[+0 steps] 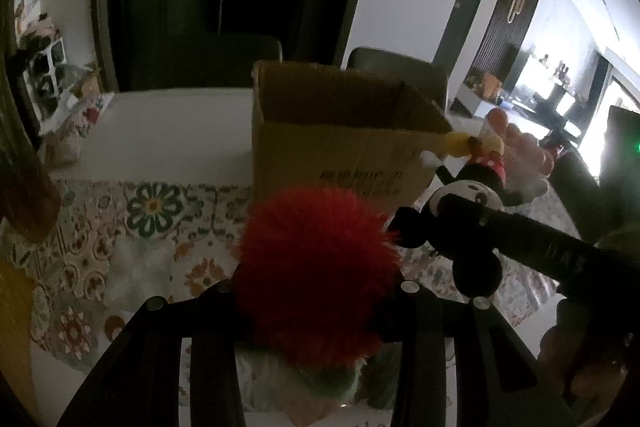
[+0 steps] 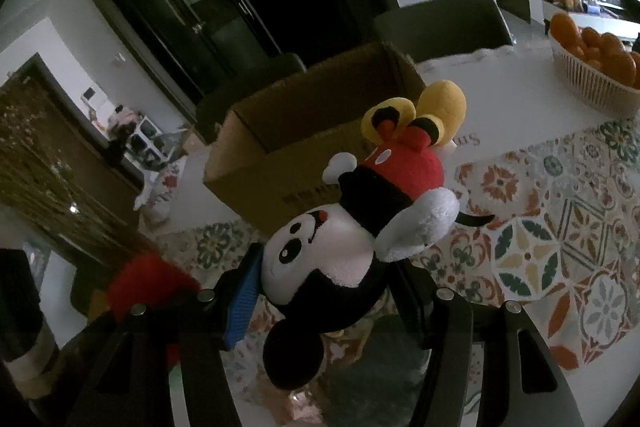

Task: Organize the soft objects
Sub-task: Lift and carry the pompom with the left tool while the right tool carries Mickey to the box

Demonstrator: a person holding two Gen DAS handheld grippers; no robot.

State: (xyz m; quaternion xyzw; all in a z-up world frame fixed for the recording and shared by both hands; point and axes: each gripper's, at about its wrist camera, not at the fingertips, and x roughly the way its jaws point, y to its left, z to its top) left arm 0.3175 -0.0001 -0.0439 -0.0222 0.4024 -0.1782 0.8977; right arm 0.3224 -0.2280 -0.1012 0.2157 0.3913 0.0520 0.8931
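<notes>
My left gripper (image 1: 316, 291) is shut on a red fuzzy plush toy (image 1: 316, 267) with a green and white lower part, held above the patterned tablecloth. My right gripper (image 2: 324, 287) is shut on a Mickey Mouse plush (image 2: 340, 235), gripped by the head, its red shorts and yellow shoes pointing up. That plush also shows in the left wrist view (image 1: 468, 203), to the right of the red toy. An open cardboard box (image 1: 340, 135) stands on the table just beyond both toys; it also shows in the right wrist view (image 2: 304, 143). The red toy appears at lower left in the right wrist view (image 2: 148, 287).
A floral patterned tablecloth (image 2: 560, 227) covers the table's near part. A basket of oranges (image 2: 596, 67) stands at the far right. Dark chairs (image 1: 400, 67) stand behind the box. A cluttered shelf (image 1: 48, 79) is at the far left.
</notes>
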